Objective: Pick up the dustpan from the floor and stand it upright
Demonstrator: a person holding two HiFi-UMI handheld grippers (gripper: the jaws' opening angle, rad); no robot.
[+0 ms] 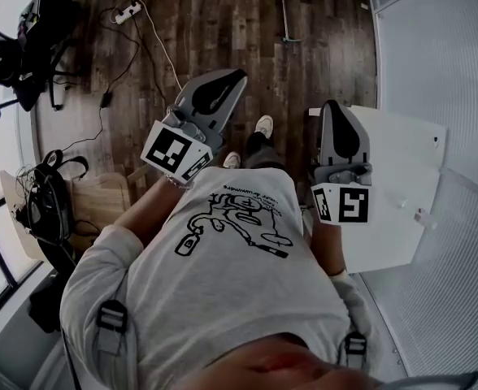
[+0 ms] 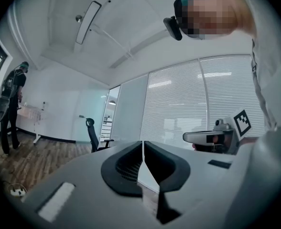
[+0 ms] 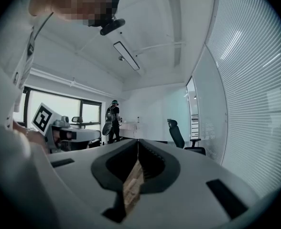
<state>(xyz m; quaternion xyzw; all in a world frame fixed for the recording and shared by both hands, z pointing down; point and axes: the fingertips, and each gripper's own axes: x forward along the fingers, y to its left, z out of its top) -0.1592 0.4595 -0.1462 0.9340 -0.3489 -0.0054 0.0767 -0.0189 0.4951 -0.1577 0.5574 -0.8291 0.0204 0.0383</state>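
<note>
Close at the person's chest, the left hand-held gripper and right hand-held gripper are both clenched on nothing, probably just carried. Farther off on the floor lies a thin pole, perhaps the dustpan's handle; I can't tell

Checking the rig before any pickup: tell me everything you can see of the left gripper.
The left gripper is a grey, plastic-looking two-jaw tool with black ribbed pads. Its jaws are shut together with nothing between them. A cube with black-and-white square markers sits at its rear. It is held out from the person's chest, above the wooden floor, pointing across the room and touching nothing else.
</note>
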